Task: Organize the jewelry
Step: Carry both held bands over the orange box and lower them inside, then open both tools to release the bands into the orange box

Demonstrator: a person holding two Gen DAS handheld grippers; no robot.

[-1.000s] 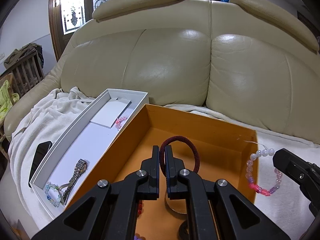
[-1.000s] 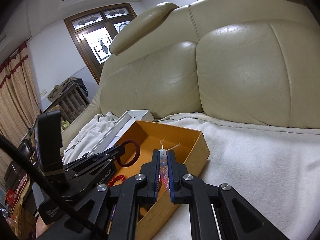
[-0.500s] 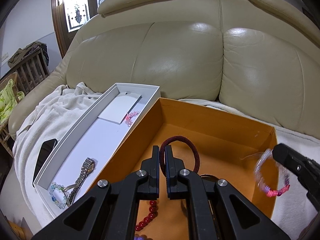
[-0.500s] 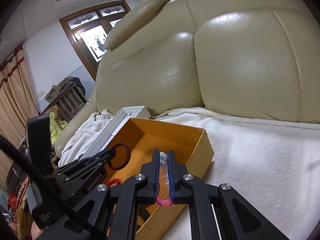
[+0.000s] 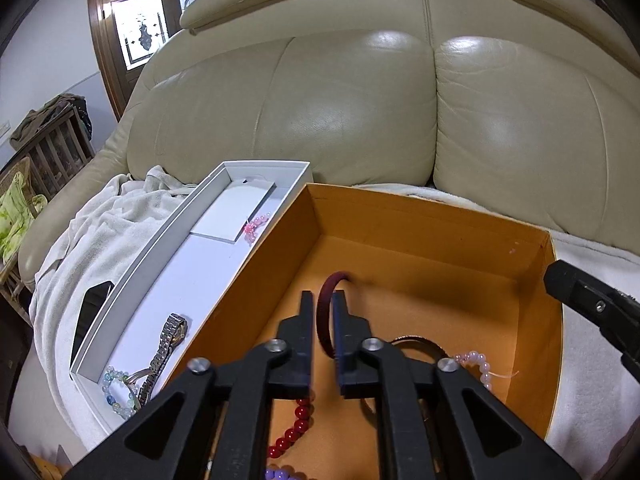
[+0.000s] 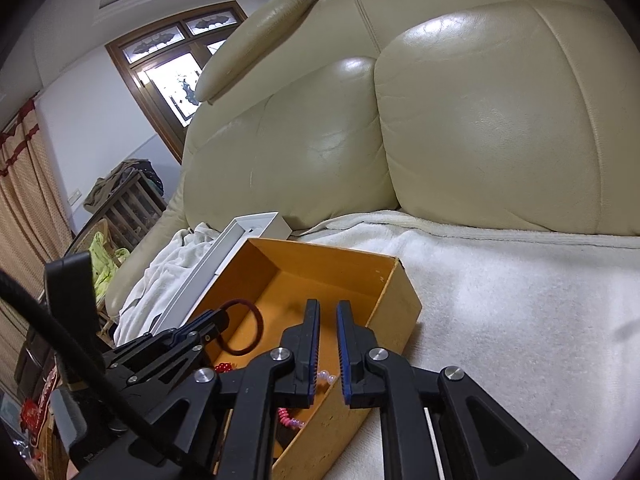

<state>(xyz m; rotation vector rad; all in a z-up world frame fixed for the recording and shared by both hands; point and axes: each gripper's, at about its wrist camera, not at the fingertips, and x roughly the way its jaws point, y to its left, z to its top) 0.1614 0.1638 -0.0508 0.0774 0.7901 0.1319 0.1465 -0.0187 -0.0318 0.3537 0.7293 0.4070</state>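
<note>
A cream leather sofa (image 5: 360,92) fills the background, its seat draped with a white fleece blanket (image 6: 520,300). On the blanket sits an open orange cardboard box (image 5: 420,216), and touching its left wall lies a long shallow white cardboard tray (image 5: 192,264). A black phone-like slab (image 5: 90,316) rests on the blanket just beside the tray's outer edge. The left claw (image 5: 320,332) hangs over the orange box with its jaws slightly parted, and a dark maroon elastic hair tie (image 5: 326,316) stands edge-on between them; whether the pads pinch it cannot be told from the left wrist view, though in the right wrist view the hair tie (image 6: 244,326) hangs in the air from the tip of that claw (image 6: 218,318), above the box floor. The right claw (image 6: 328,344) is released, its blue-padded jaws apart with nothing between them, poised above the box's right wall. On the box floor lie a pale pink and white beaded bracelet (image 5: 478,364), a strand of red beads (image 5: 294,430) and a few purple beads (image 5: 280,474) at the near edge. In the white tray rest a silver metal link wristwatch (image 5: 166,348), a pale blue-green beaded bracelet (image 5: 116,396) touching the watch, and a small pink beaded bracelet (image 5: 254,226) at the edge of a white card (image 5: 236,210).
</note>
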